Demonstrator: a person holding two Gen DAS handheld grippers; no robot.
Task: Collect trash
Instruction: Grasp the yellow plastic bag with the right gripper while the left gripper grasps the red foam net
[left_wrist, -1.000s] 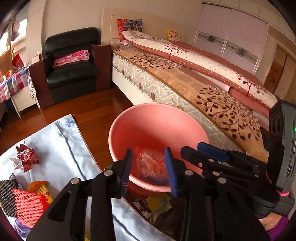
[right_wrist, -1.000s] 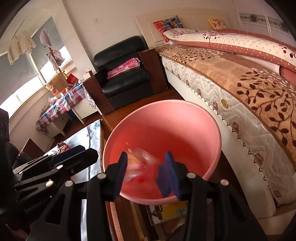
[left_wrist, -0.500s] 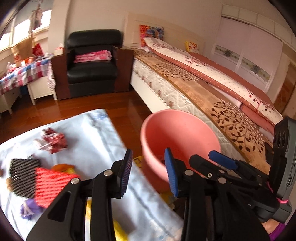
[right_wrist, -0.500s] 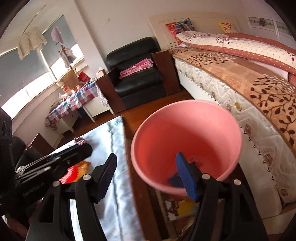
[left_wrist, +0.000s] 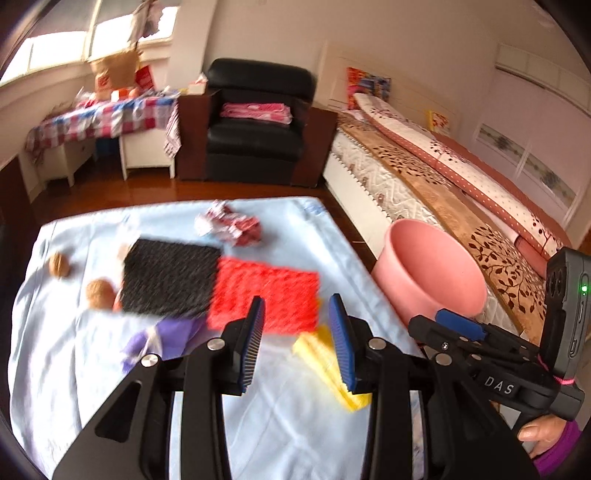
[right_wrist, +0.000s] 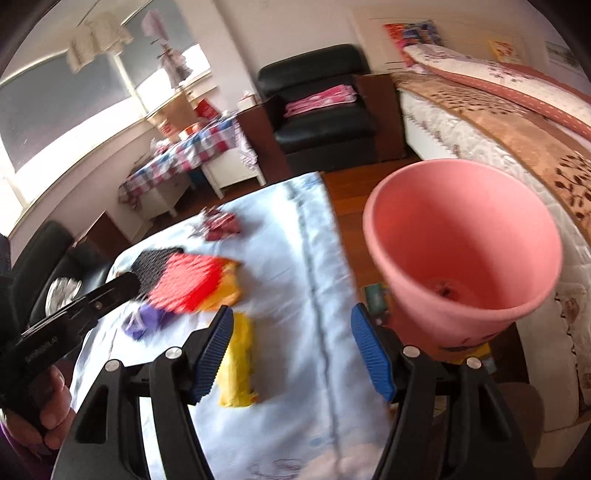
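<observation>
Both claws hover over the table (left_wrist: 66, 369), which is draped in a pale blue cloth. The left claw (left_wrist: 297, 343) has its blue pads part-way apart with nothing between them; the right claw (right_wrist: 291, 354) stands wide and empty too.

Nearest the pads lies a yellow wrapper (left_wrist: 328, 365), just beside a red mesh sleeve (left_wrist: 264, 295) that touches a black mesh sleeve (left_wrist: 170, 278). A crumpled purple scrap (left_wrist: 159, 341) sits at the near edge of the black one. Two walnuts (left_wrist: 99, 293) rest to the left, apart from each other. Farther back lies a crumpled red-and-white wrapper (left_wrist: 229, 223).

Off the table's right edge stands the pink bucket (right_wrist: 465, 236), with some trash at its bottom, squeezed between table and bed (left_wrist: 424, 192). Beyond are a black armchair (left_wrist: 258, 122) holding folded pink cloth, and a side table with a checked cover (left_wrist: 107, 118) under the window.
</observation>
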